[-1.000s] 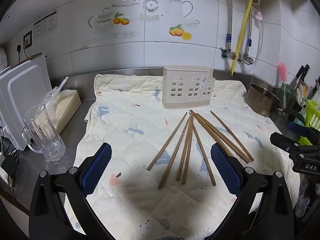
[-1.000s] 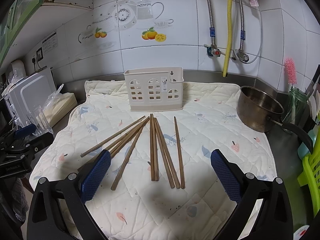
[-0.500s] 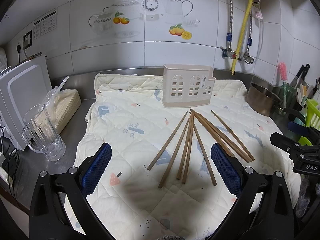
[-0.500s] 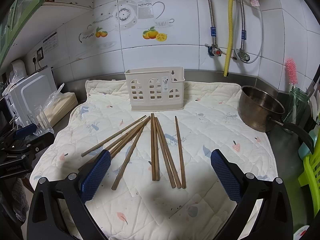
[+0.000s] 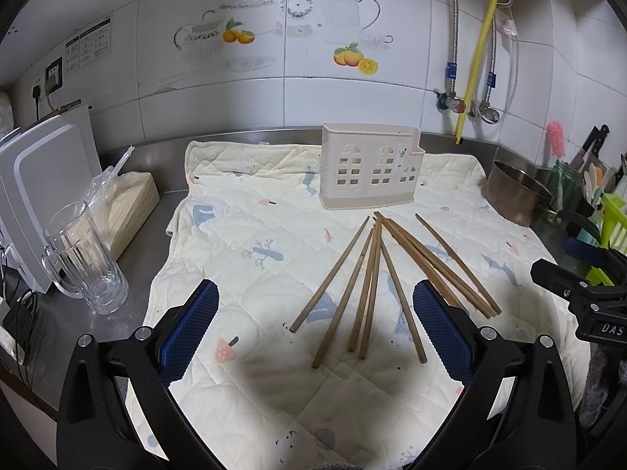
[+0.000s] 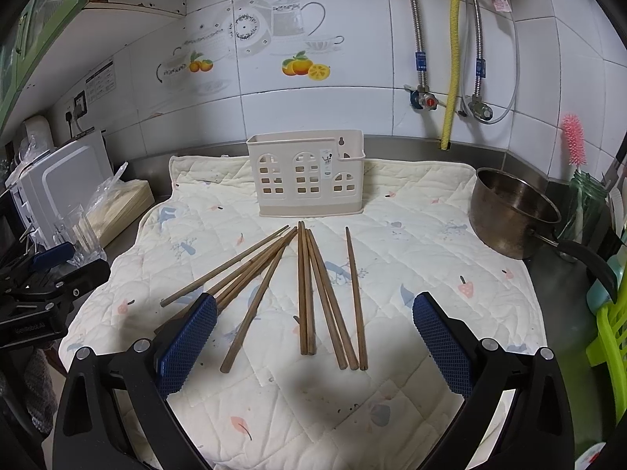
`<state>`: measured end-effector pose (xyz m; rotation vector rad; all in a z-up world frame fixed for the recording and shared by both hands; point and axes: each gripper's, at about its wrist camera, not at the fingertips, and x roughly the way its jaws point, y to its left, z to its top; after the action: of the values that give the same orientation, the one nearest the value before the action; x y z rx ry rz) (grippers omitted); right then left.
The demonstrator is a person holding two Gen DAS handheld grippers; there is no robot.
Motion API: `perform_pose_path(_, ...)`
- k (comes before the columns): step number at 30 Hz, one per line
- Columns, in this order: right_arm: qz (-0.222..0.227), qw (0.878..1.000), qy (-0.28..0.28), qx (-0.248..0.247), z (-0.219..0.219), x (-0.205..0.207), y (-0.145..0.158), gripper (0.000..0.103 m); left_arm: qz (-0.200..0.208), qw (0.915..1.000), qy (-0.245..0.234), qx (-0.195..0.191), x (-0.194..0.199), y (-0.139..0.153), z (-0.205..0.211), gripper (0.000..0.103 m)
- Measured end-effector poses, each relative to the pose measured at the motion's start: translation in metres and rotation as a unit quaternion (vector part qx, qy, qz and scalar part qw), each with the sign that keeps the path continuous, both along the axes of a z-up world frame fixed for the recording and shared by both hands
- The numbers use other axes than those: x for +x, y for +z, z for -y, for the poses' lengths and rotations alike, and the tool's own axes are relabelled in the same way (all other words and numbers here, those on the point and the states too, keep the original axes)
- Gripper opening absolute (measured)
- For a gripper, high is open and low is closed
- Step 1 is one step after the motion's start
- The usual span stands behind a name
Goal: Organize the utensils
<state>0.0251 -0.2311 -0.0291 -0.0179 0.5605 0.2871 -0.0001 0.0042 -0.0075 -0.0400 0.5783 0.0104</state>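
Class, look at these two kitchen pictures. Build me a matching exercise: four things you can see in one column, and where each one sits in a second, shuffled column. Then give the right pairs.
Things
1. brown wooden chopsticks
2. beige plastic utensil holder with window cut-outs
3. round steel saucepan with a black handle
4. clear glass mug

Places
A. on the bare steel counter, left of the mat
B. upright at the back of the quilted cream mat
C. at the mat's right edge
D. lying fanned out on the mat, in front of the holder

Pairs: 1-D, 2-B, 3-C, 4-A
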Motion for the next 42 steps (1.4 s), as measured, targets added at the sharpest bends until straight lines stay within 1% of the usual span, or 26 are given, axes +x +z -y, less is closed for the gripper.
perform_pose_path(15, -0.002, 1.000, 0.007, 0.000, -0.004, 0.006, -0.003, 0.097, -0.010, 1.0000, -0.001, 0.000, 0.010, -0.005, -0.002, 0.098)
perform_pose_path(21, 0.001, 1.000, 0.010, -0.012, -0.004, 0.012, -0.005, 0.097, -0.014, 0.9999, -0.003, 0.004, 0.016, -0.007, -0.007, 0.098)
perform_pose_path(28, -0.005, 1.000, 0.015, -0.022, 0.001, 0.024, -0.017, 0.097, -0.027, 0.9995, -0.008, -0.011, 0.025, -0.015, -0.021, 0.096)
perform_pose_path(29, -0.007, 1.000, 0.015, -0.021, 0.002, 0.025, -0.018, 0.097, -0.032, 0.9994, -0.010, -0.009, 0.028, -0.017, -0.022, 0.092)
perform_pose_path(32, -0.012, 1.000, 0.015, -0.022, 0.005, 0.030, -0.025, 0.096, -0.040, 0.9991, -0.015, -0.006, 0.033, -0.023, -0.025, 0.086)
perform_pose_path(38, -0.025, 1.000, 0.006, -0.018, 0.015, 0.039, -0.037, 0.095, -0.062, 0.9973, -0.039, -0.005, 0.043, -0.037, -0.022, 0.067)
perform_pose_path(39, -0.027, 0.999, 0.004, -0.016, 0.017, 0.041, -0.039, 0.094, -0.065, 0.9969, -0.044, -0.007, 0.045, -0.039, -0.022, 0.064)
perform_pose_path(41, -0.038, 0.999, 0.001, -0.010, 0.022, 0.045, -0.044, 0.082, -0.072, 0.9960, -0.053, -0.012, 0.049, -0.043, -0.021, 0.058)
perform_pose_path(42, -0.044, 0.999, 0.000, -0.008, 0.024, 0.048, -0.047, 0.082, -0.074, 0.9955, -0.057, -0.013, 0.051, -0.045, -0.020, 0.055)
